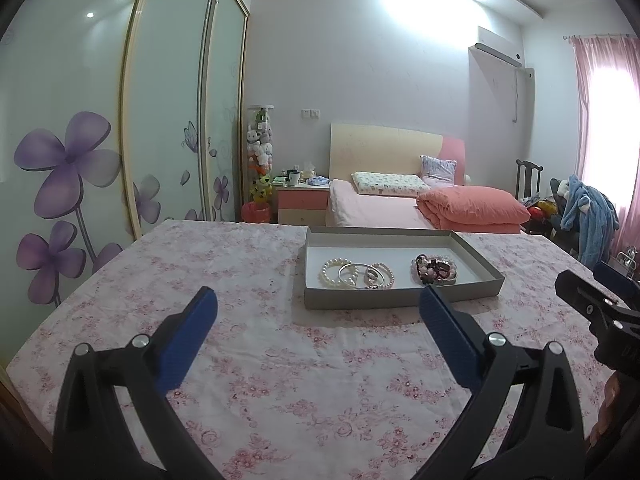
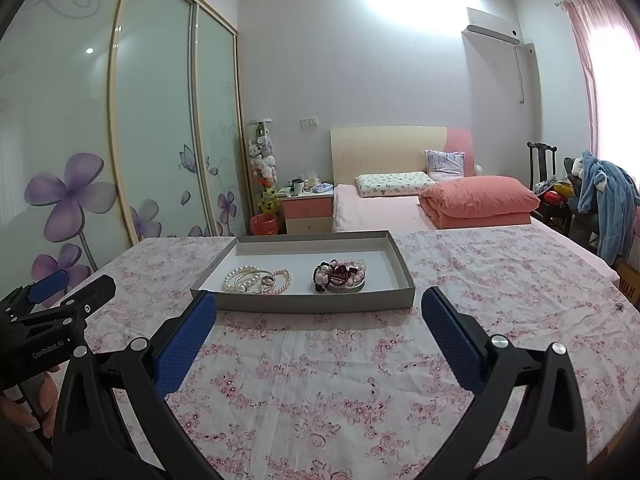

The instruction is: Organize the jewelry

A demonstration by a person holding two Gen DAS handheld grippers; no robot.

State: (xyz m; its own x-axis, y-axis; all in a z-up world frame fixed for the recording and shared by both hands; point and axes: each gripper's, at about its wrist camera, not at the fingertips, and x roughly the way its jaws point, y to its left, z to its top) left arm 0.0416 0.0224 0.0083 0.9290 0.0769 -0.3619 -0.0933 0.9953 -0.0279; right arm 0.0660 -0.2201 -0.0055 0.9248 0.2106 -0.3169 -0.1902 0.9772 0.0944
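Left wrist view: the left gripper (image 1: 318, 304) hovers over the pink floral tablecloth (image 1: 280, 380) with its blue-padded fingers spread wide and nothing between them. The shallow grey cardboard tray (image 1: 400, 298) lies just beyond the fingertips, slightly right of centre. Inside it, a cluster of white pearl, pink bead and silver bangle bracelets (image 1: 356, 274) overlaps on the left, and a tangled heap of dark red and pink beaded bracelets (image 1: 434, 270) sits to the right. The overlap is the likely trouble: pinching one ring could drag its neighbours along, and thin bangles may slip from the pads. The tray looks light, so a nudge on its near wall could slide it over the cloth. Open cloth lies to the left and near; the right gripper (image 1: 592, 304) crowds the right edge.

Right wrist view: the right gripper (image 2: 319, 304) is likewise spread and empty, near the tray's near wall, with the left gripper close at the left. Free room lies right of the tray, and the far table edge sits just behind it
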